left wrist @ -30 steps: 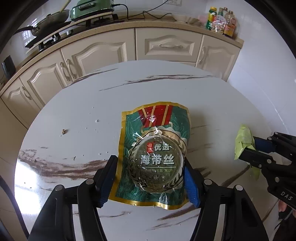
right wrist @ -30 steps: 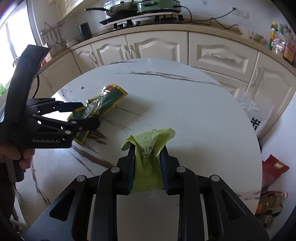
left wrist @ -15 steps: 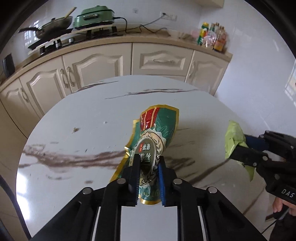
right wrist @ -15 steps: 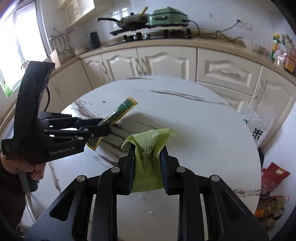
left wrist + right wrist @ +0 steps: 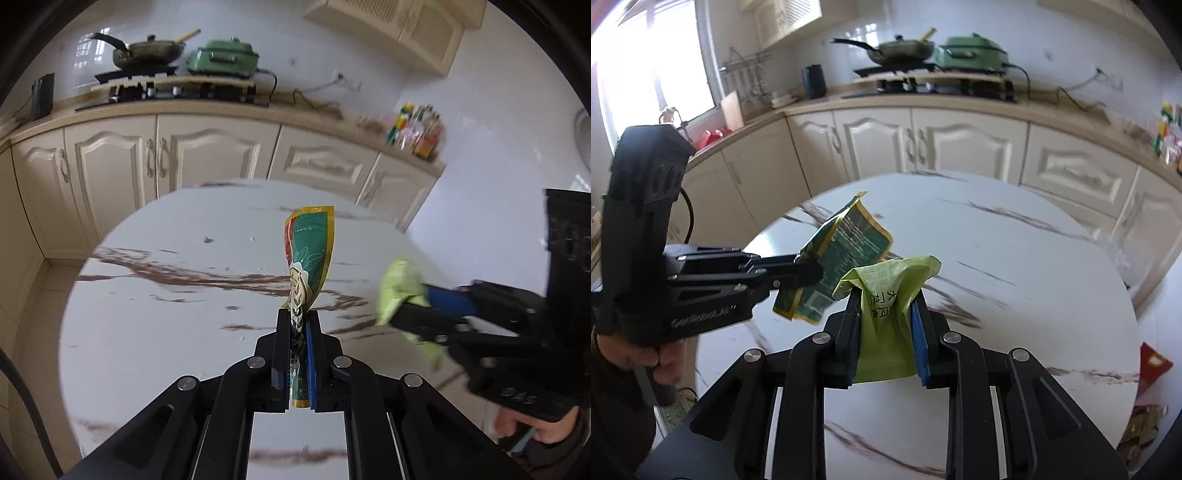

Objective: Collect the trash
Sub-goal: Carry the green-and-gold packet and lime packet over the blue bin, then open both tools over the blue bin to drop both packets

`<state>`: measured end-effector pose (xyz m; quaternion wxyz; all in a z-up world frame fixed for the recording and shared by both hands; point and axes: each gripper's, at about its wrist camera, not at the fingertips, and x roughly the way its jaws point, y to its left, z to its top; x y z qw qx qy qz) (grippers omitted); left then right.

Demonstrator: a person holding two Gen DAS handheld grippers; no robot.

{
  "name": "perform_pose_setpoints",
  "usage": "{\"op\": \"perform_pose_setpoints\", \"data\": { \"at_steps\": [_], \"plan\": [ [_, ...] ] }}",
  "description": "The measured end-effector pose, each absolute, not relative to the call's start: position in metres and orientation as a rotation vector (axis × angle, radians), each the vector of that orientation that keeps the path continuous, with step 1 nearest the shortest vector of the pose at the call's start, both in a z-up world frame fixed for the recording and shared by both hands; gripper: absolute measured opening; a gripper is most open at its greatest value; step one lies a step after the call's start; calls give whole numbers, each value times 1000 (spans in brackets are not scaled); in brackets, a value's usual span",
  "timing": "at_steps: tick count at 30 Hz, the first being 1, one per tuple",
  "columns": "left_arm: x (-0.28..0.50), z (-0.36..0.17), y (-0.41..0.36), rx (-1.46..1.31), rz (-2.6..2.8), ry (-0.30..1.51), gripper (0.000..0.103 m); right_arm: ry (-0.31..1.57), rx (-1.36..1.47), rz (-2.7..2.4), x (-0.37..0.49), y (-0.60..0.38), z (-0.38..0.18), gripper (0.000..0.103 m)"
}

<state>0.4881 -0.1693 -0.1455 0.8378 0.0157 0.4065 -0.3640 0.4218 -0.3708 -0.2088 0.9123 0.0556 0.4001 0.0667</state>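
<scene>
Left wrist view: nearest the lens, the left gripper (image 5: 298, 317) has its jaws pinched flat on the lower end of a dark green snack packet (image 5: 309, 254) with a gold border. Its jaws have just been closing, with that packet between them. The packet stands up from the jaws, folded lengthwise and curling slightly, lifted clear of the white marble counter (image 5: 155, 321) below. A small brown crumb (image 5: 207, 240) lies on the counter farther back. To the right, the right gripper (image 5: 404, 308) reaches in from the side with a crumpled lime-green wrapper (image 5: 397, 286) caught at its tip, and a hand (image 5: 535, 424) grips its handle at the lower right edge.

From the right wrist view, the right gripper (image 5: 886, 295) holds its jaws at a narrow gap, clamped on the lime-green wrapper (image 5: 886, 295), whose crumpled top spreads above the pads and carries dark printed characters. Just left of it and slightly behind, the left gripper (image 5: 809, 271) holds the green packet (image 5: 842, 254) tilted in the air, its printed back showing; the two pieces of trash sit near each other above the counter (image 5: 1015, 295).

Beyond the counter stand cream cabinets (image 5: 207, 155); a wok (image 5: 899, 50) and a green electric cooker (image 5: 971, 51) stand on the worktop above them.
</scene>
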Motion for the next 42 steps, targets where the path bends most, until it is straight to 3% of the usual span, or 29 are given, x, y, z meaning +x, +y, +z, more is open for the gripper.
{"op": "perform_pose_setpoints", "data": {
  "at_steps": [7, 15, 21, 26, 33, 42],
  "plan": [
    [423, -91, -43, -37, -693, 716, 3, 769, 59, 237, 428, -283, -179, 23],
    [360, -88, 104, -60, -449, 723, 3, 766, -13, 456, 453, -134, -181, 23],
    [348, -145, 202, -174, -296, 852, 4, 870, -77, 602, 471, -21, -243, 24],
    [363, -230, 250, -282, -230, 1025, 4, 1042, -112, 627, 491, 33, -336, 24],
    [416, -335, 275, -361, -206, 1245, 4, 1285, -74, 564, 529, 30, -470, 24],
    [515, -406, 288, -408, -158, 1373, 10, 1403, -3, 532, 570, 17, -558, 28]
  ]
}}
